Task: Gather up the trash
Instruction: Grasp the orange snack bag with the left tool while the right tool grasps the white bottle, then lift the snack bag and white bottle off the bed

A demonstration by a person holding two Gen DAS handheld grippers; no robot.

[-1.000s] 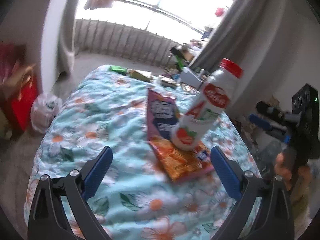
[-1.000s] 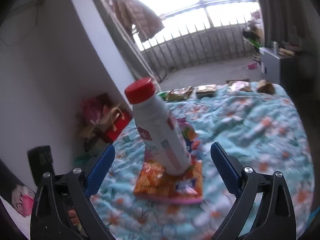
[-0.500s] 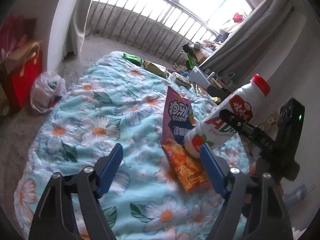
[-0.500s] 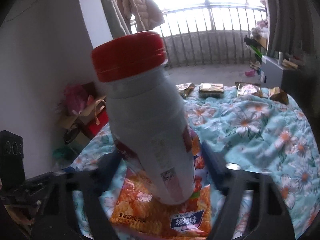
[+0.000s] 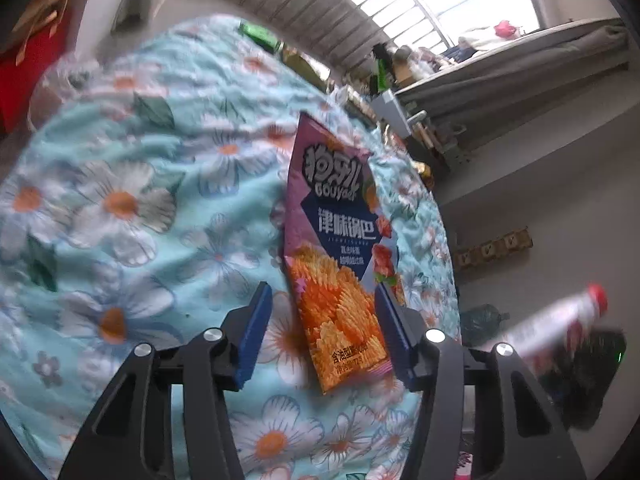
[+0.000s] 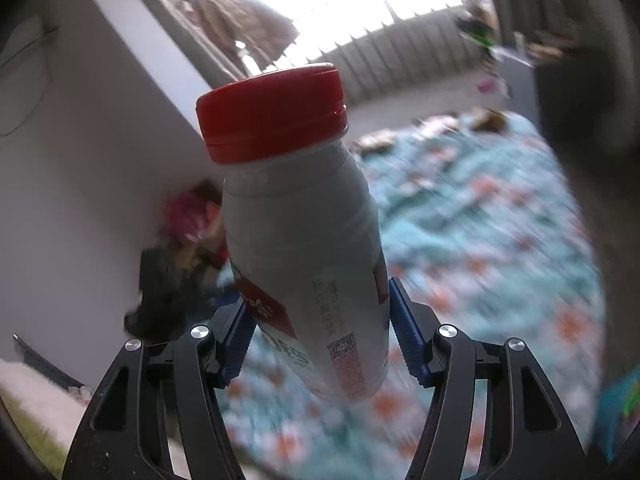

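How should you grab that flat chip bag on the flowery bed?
Pinch the chip bag by its near orange end, coming in low from the front. It lies flat on the blanket, so only an edge gives anything to grip.

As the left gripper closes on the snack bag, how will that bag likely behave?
The snack bag lies flat on the floral bedspread, so it is probably light and floppy. Its glossy film may slip between the left gripper pads, and pinched at one end it would likely droop.
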